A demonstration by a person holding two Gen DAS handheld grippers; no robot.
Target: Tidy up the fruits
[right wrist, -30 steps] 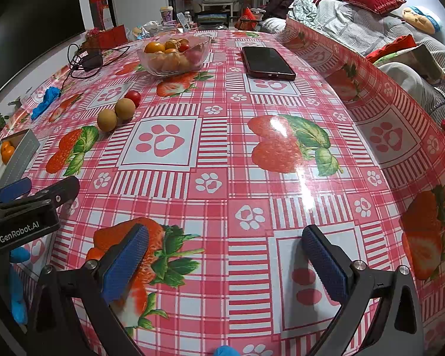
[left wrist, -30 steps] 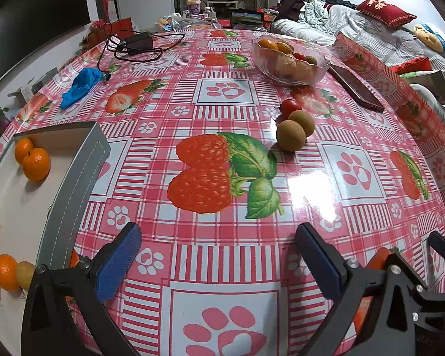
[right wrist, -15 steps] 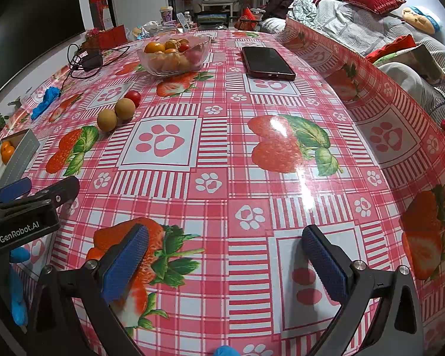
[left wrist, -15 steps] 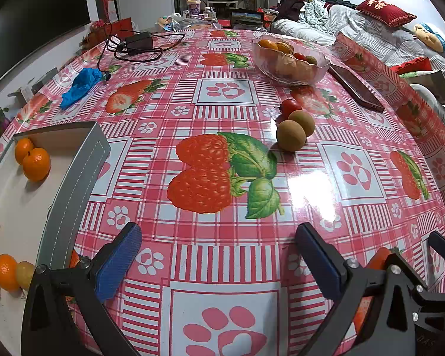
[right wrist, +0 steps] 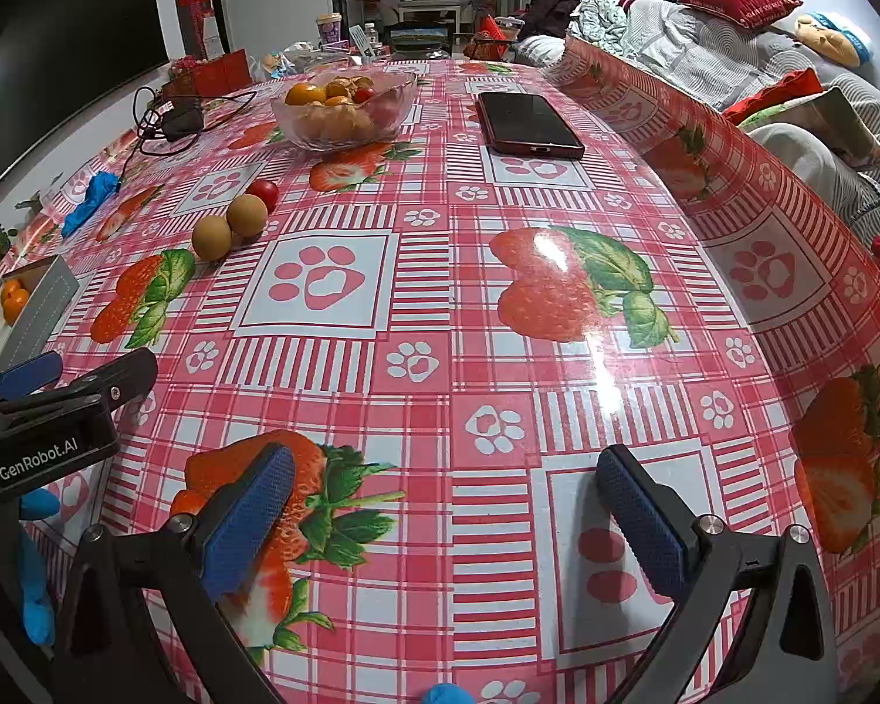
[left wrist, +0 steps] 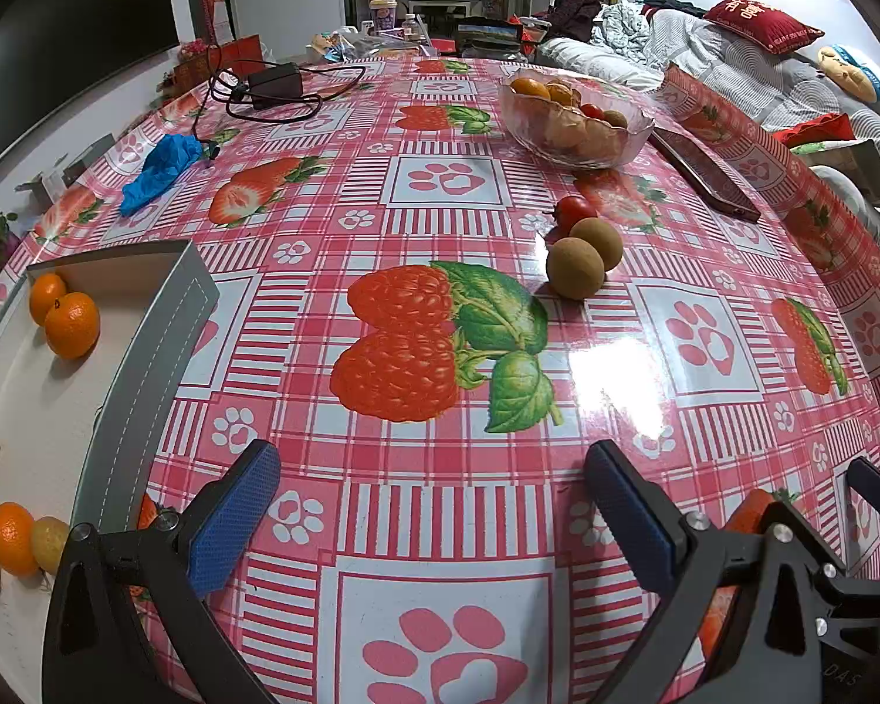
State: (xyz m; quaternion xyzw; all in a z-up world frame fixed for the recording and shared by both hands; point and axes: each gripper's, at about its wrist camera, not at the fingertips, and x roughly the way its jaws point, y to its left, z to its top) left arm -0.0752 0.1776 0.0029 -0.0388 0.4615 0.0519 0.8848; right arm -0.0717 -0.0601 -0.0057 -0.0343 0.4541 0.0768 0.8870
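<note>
Jaws spread wide on left gripper (left wrist: pixel 434 519) and right gripper (right wrist: pixel 446 519), both empty, unchanged from before. Glass bowl (left wrist: pixel 575 138) near table's far edge holds mixed fruit. Tray (left wrist: pixel 141 387) at left edge holds oranges (left wrist: pixel 71 324); only left view shows inside. Two kiwis (left wrist: pixel 575 268) and tomato (left wrist: pixel 575 211) mid-table. Phone (right wrist: pixel 528 124) by right edge.

No visible change, nothing has moved

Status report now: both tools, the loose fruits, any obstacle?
Left tool open, right tool open. Two kiwis and tomato loose beside bowl. Nothing blocks them.
</note>
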